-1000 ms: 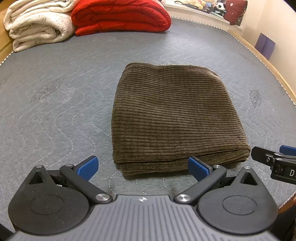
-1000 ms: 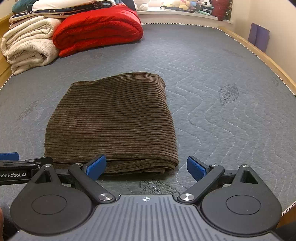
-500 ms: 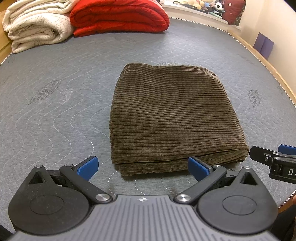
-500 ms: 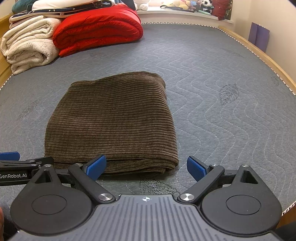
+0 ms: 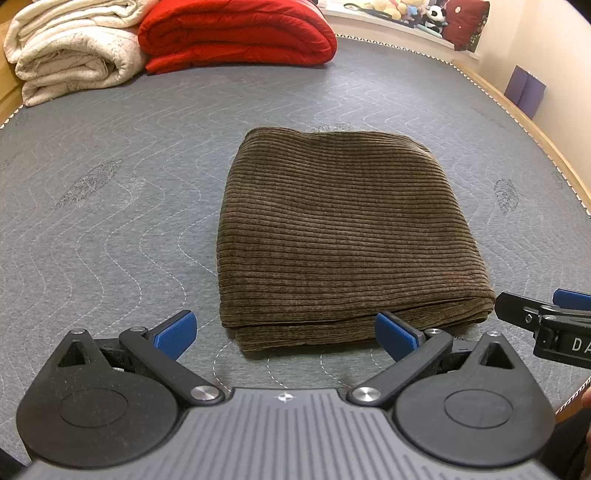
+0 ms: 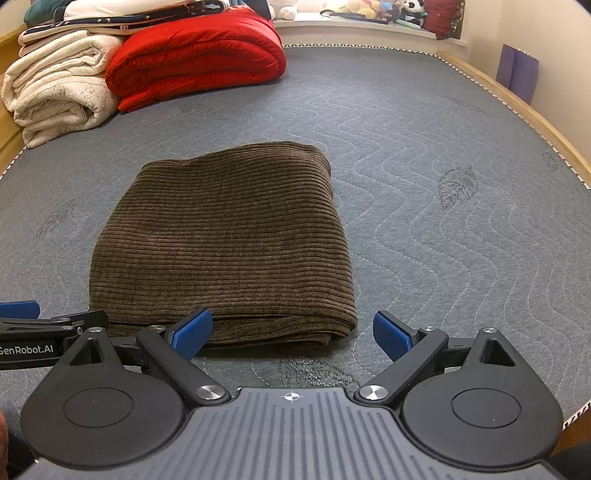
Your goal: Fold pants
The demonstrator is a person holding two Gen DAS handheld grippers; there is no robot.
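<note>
Brown corduroy pants (image 5: 340, 236) lie folded into a compact rectangle on the grey quilted mattress (image 5: 110, 221). In the right wrist view the same pants (image 6: 225, 243) sit left of centre. My left gripper (image 5: 284, 332) hovers open just before the near folded edge, holding nothing. My right gripper (image 6: 291, 332) is open as well, near the bundle's front right corner, empty. Each gripper shows at the edge of the other's view: the right one (image 5: 543, 317) and the left one (image 6: 44, 328).
A folded red quilt (image 5: 236, 33) and cream blankets (image 5: 70, 48) are stacked at the mattress's far left. A wooden bed rim (image 6: 517, 107) runs along the right side. Plush toys (image 6: 373, 9) line the far ledge. A purple object (image 5: 524, 88) leans against the wall.
Both grippers have pulled back slightly from the folded pants and stay open. The pants have not changed shape.
</note>
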